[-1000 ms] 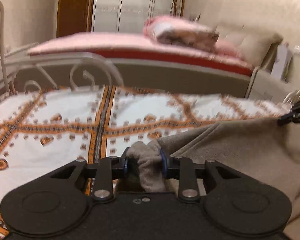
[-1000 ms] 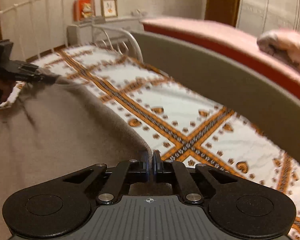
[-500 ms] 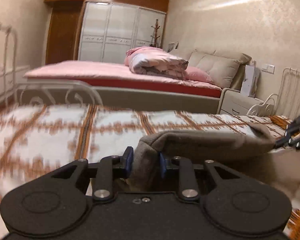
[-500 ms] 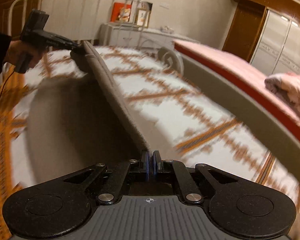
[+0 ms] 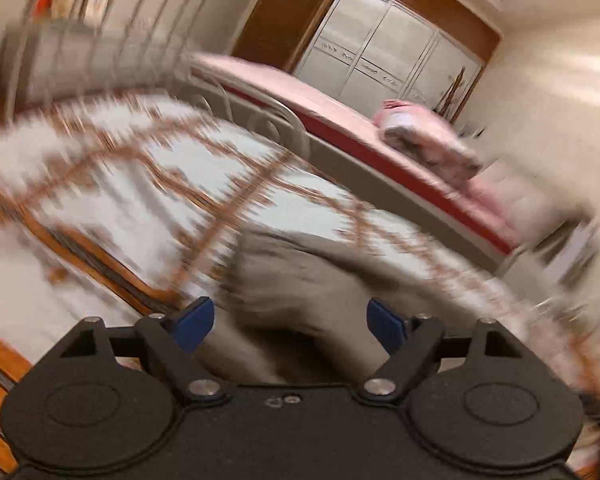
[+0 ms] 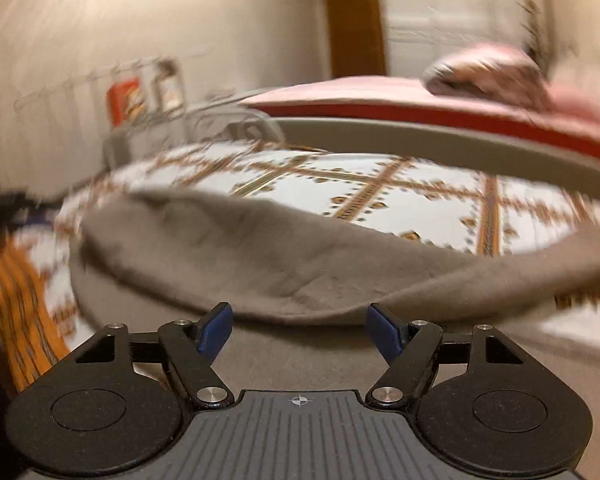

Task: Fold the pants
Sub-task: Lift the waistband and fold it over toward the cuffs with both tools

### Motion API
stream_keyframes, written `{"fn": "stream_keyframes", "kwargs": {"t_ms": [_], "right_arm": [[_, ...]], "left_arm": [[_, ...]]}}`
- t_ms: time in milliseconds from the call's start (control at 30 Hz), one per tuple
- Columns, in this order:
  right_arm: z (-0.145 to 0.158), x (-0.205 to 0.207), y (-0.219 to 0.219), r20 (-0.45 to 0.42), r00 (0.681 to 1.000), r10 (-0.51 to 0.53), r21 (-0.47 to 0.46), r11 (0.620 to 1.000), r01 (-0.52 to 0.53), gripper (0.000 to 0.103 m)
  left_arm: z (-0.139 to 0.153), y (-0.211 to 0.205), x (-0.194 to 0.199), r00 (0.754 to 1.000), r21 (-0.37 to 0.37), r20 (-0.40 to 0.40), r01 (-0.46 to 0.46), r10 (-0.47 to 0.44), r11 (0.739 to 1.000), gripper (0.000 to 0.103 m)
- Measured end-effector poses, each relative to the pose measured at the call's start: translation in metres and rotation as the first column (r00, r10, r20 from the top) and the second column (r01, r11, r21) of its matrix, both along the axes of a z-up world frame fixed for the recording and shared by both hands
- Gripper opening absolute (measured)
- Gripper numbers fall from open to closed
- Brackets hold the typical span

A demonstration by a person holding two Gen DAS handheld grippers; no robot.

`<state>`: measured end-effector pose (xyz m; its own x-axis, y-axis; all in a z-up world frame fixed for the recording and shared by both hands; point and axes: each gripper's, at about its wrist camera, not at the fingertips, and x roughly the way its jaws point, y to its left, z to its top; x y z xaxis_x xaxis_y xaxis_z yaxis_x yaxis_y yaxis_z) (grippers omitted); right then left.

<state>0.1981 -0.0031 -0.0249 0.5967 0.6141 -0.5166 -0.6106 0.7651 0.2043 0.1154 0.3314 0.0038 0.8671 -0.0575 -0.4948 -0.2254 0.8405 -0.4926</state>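
Note:
Grey-brown pants (image 6: 260, 256) lie folded over on the patterned bedspread (image 6: 420, 196). In the right wrist view the folded edge runs across just ahead of my right gripper (image 6: 300, 330), whose jaws are opening; the blue pads (image 6: 216, 330) stand apart and clear of the cloth. In the blurred left wrist view a bunched end of the pants (image 5: 300, 280) sits ahead of my left gripper (image 5: 290, 324). Its jaws are opening too, and the cloth lies between the pads (image 5: 192, 324) without being pressed. The left gripper shows as a dark blur (image 6: 8, 204) at the left edge of the right wrist view.
The white and orange bedspread (image 5: 120, 184) covers the bed I work on. Beyond it stands a second bed with a pink cover (image 6: 380, 96) and a rolled quilt (image 5: 424, 140). A white metal bed frame (image 5: 100, 20) and a wardrobe (image 5: 380, 60) stand further back.
Both grippers were shut on the pants' edge and carried it across the bed. Now both have opened and let the cloth drop, folded over. Both views have swung and rolled.

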Motion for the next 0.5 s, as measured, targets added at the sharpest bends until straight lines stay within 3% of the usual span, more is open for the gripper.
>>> {"fn": "stream_keyframes", "kwargs": {"t_ms": [33, 167, 300, 500], "right_arm": [[0.0, 0.004, -0.003, -0.031, 0.999, -0.035, 0.033, 0.999, 0.036, 0.073], [-0.001, 0.028, -0.014, -0.196, 0.97, -0.146, 0.17, 0.969, 0.181, 0.073], [-0.013, 0.049, -0.031, -0.378, 0.903, -0.205, 0.258, 0.913, 0.316, 0.06], [-0.034, 0.079, -0.04, -0.518, 0.824, -0.231, 0.292, 0.858, 0.424, 0.057]], "left_arm": [[0.0, -0.002, 0.003, 1.0, -0.044, -0.011, 0.005, -0.006, 0.999, 0.063], [-0.019, -0.007, 0.022, 0.992, -0.196, -0.123, -0.062, 0.038, 0.979, 0.055], [-0.041, 0.003, 0.031, 0.989, -0.307, -0.129, -0.102, 0.065, 0.946, 0.055], [-0.063, 0.017, 0.041, 0.987, -0.41, -0.115, -0.148, 0.11, 0.9, 0.054]]}}
